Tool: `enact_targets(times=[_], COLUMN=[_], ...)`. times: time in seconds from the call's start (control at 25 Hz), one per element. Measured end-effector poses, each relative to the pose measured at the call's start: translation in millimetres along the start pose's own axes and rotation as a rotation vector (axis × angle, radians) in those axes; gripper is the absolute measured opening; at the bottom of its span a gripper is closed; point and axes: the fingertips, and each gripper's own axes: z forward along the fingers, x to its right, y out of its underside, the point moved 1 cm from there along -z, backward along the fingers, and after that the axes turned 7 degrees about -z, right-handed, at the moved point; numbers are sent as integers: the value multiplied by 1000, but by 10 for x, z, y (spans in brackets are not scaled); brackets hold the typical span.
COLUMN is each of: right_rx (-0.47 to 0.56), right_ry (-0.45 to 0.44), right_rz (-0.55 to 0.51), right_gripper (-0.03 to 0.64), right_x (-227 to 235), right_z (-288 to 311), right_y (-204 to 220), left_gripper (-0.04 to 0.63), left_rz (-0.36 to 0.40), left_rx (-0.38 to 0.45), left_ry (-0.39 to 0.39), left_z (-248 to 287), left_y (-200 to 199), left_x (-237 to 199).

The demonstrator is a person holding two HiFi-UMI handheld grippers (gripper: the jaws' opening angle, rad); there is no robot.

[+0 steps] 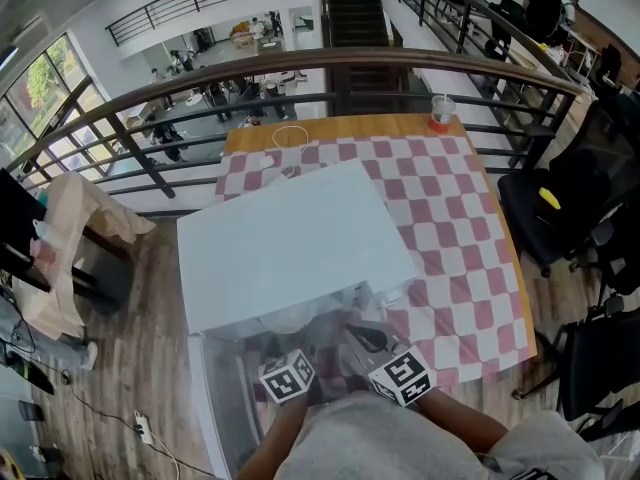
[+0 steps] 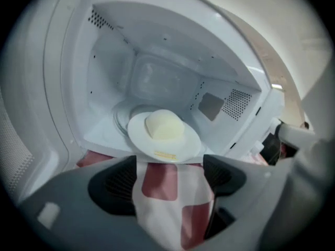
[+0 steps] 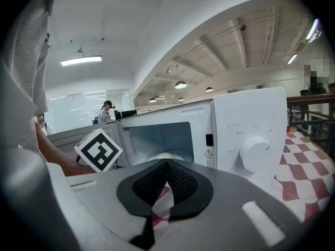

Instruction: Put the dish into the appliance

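— Where is the dish (image 2: 164,136)?
— Inside the microwave (image 1: 290,248), from where I'm standing. It sits at the front of the oven floor, partly over the glass turntable (image 2: 121,120). Its near rim is right at the sill of the opening. There's a pale, rounded lump of food (image 2: 165,124) on it.
— And the microwave itself?
— At the near left corner of the worktop (image 1: 500,268), on the red-and-white checked cloth (image 1: 450,208). Its door (image 1: 222,398) hangs open on the left side.
— Is the left tool (image 2: 170,166) gripping the dish?
— No, it's released. Its jaws stand wide apart just outside the opening, with only the checked cloth showing between them. The dish lies just beyond the tips and touches neither pad, as far as I can see.
— And the right tool (image 3: 166,163)?
— Clenched, with its pads meeting at the tips and nothing caught in them. It's held in front of the microwave, a little to the right. It points at the open oven and the dial (image 3: 255,151) on the control panel.
— Anything else on the worktop?
— A cup (image 1: 441,111) at the far edge, towards the right corner, well apart from the microwave.
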Motion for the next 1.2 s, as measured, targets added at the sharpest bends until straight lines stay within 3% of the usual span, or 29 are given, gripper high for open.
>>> enact_targets(times=[0.08,0.16,0.6,0.92,1.2], right_rx=[2,3,6,37,-5], right_ry=[-3,-6,-8,8,7], right_rz=[1,-3,-13,-17,-9], right_gripper=[-1,-2,-2,-2,-2], right_x=[-6,-12,-26,-8,-66], right_z=[0,-3,-62,-81,-165], right_y=[-1,-1,22,15,66], left_gripper=[400,407,402,393,382], left_rz=[83,114,181,205,208], left_rx=[27,29,56,56,54], left_ry=[-15,-25,-158,-168,-152], left_z=[-16,25,185,372,574], left_y=[-21,-28,-213,-448,-706], left_x=[66,105,-5,-25,-97])
